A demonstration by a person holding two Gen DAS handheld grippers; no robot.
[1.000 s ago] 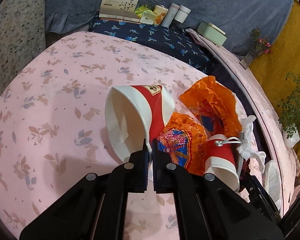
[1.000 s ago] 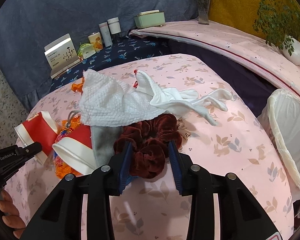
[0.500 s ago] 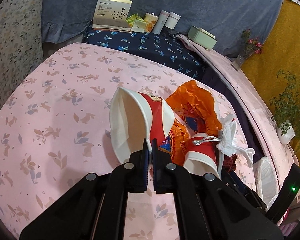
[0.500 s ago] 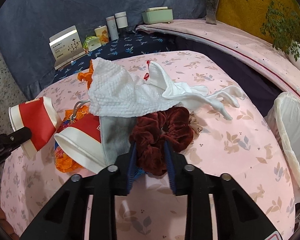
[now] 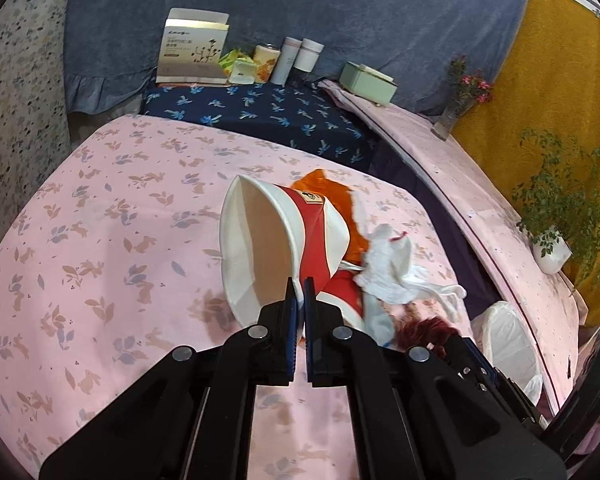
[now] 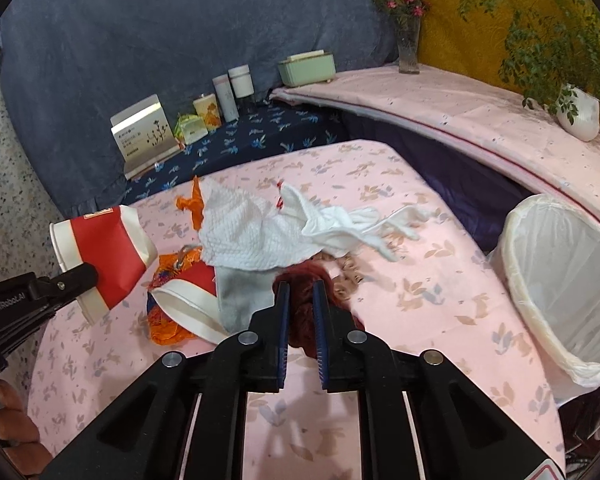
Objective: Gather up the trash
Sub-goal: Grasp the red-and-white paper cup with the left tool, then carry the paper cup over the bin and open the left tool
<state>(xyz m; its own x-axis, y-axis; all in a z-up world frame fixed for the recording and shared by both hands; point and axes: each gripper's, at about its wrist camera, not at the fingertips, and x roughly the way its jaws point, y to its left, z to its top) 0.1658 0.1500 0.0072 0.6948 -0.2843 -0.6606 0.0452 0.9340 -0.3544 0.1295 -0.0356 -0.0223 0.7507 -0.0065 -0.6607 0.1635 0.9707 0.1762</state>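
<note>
My left gripper [image 5: 299,286] is shut on the rim of a red and white paper cup [image 5: 276,248] and holds it up off the pink table; the cup also shows in the right wrist view [image 6: 104,252]. My right gripper [image 6: 300,296] is shut on a dark red velvet scrunchie [image 6: 305,322], lifted a little. On the table lie a second red paper cup [image 6: 188,300], orange snack wrappers [image 6: 164,328], a white paper towel [image 6: 244,236] and a white cloth [image 6: 340,224]. A white-lined trash bin [image 6: 560,288] stands at the right table edge.
A grey cloth [image 6: 240,296] lies under the towel. At the back, on a dark blue cloth, stand a box [image 6: 144,136], small cartons and bottles [image 6: 232,96], and a green tissue box [image 6: 307,68]. A flower vase [image 6: 407,44] and a potted plant [image 6: 576,116] stand on the side shelf.
My left gripper has lifted the paper cup up off the table. My right gripper has closed tighter on the scrunchie and raised it, pulling back from the pile.
</note>
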